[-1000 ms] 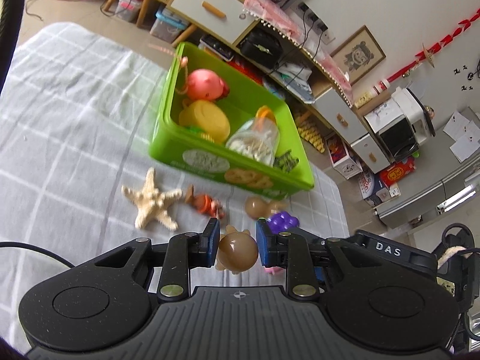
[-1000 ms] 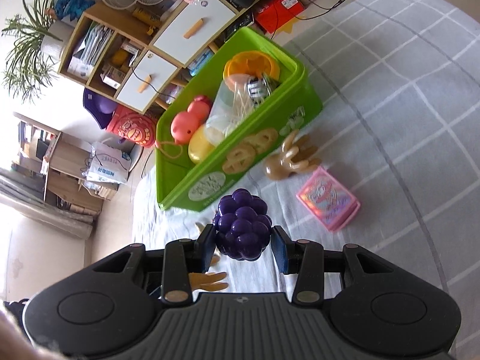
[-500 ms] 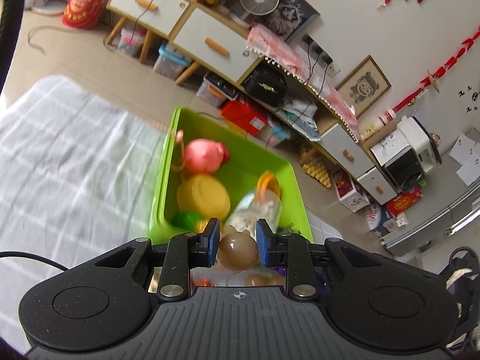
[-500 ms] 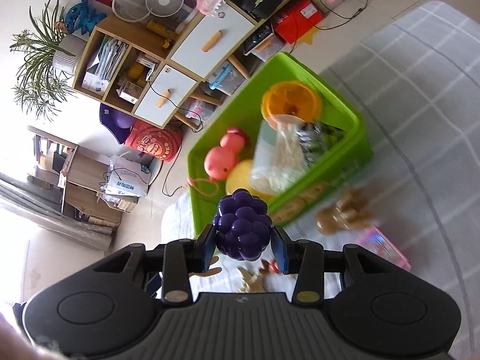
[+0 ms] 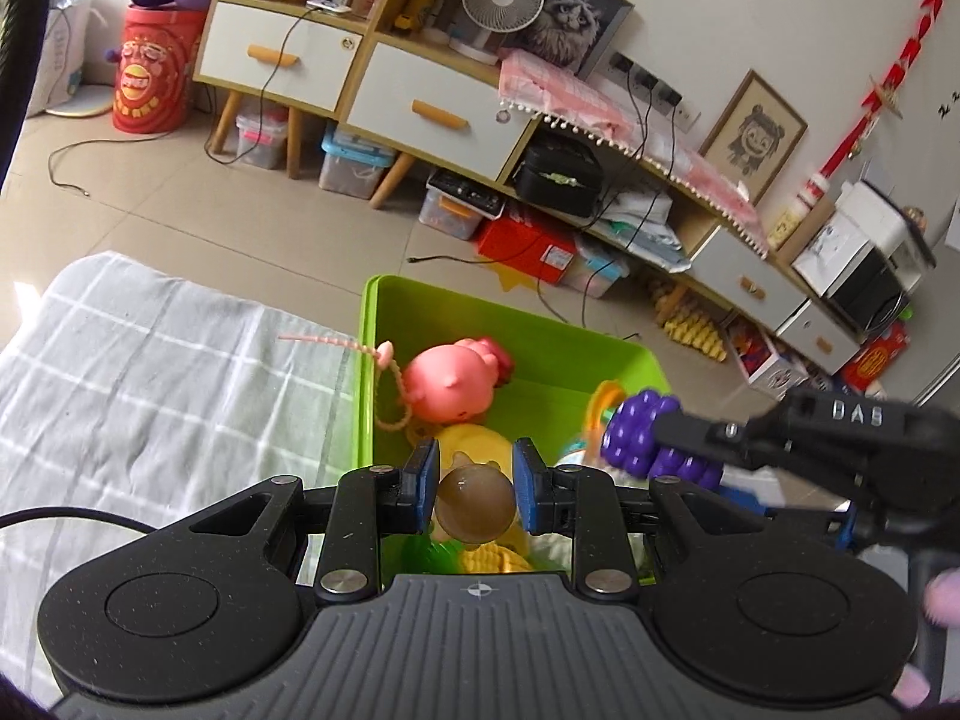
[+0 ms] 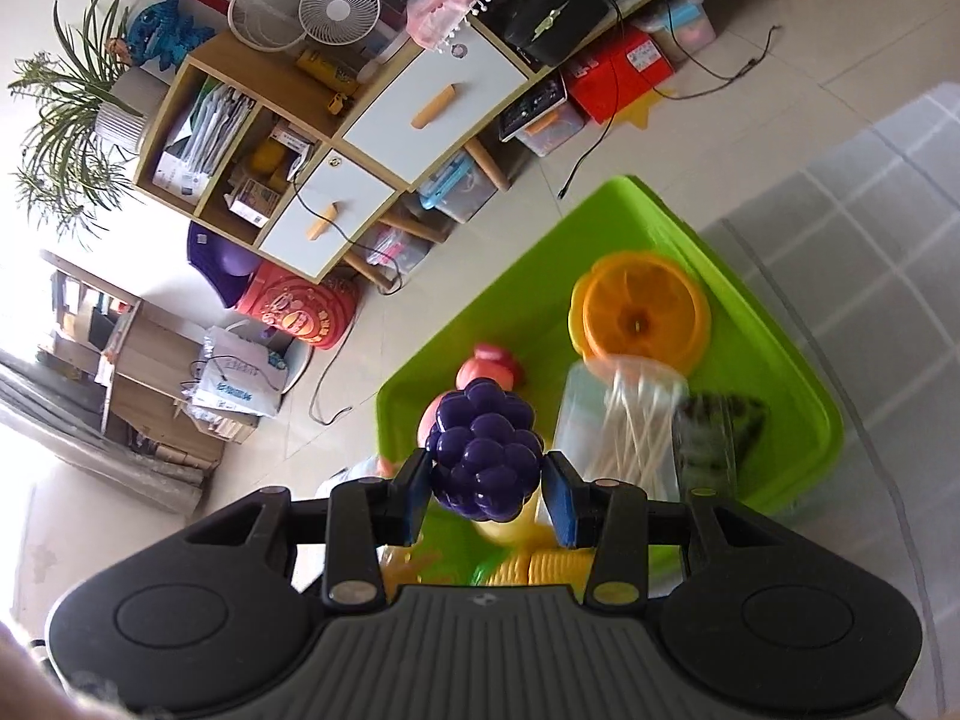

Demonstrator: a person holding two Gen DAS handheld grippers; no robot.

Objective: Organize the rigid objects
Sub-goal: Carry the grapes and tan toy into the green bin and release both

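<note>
Two toys are up in the air over the green bin (image 5: 367, 360): the left gripper (image 5: 475, 486) is clenched on a round brown toy (image 5: 475, 509), pinched between its blue pads above the near end of the bin, and the right gripper (image 6: 491, 495) is clamped on a purple bunch of grapes (image 6: 483, 456), which the left view catches at the bin's right side (image 5: 645, 432). Below them the bin is crowded: a pink pig (image 5: 453, 381) with a braided cord trailing over the left rim sits toward the far end, a yellow round piece (image 5: 474, 441) lies under the brown toy, and an orange-lidded clear jar of cotton swabs (image 6: 630, 414) lies on its side beside a dark, striped item (image 6: 720, 426). The bin stands on a table covered in a grey checked cloth (image 5: 150, 372), close to its far edge, with floor and drawer cabinets beyond.
</note>
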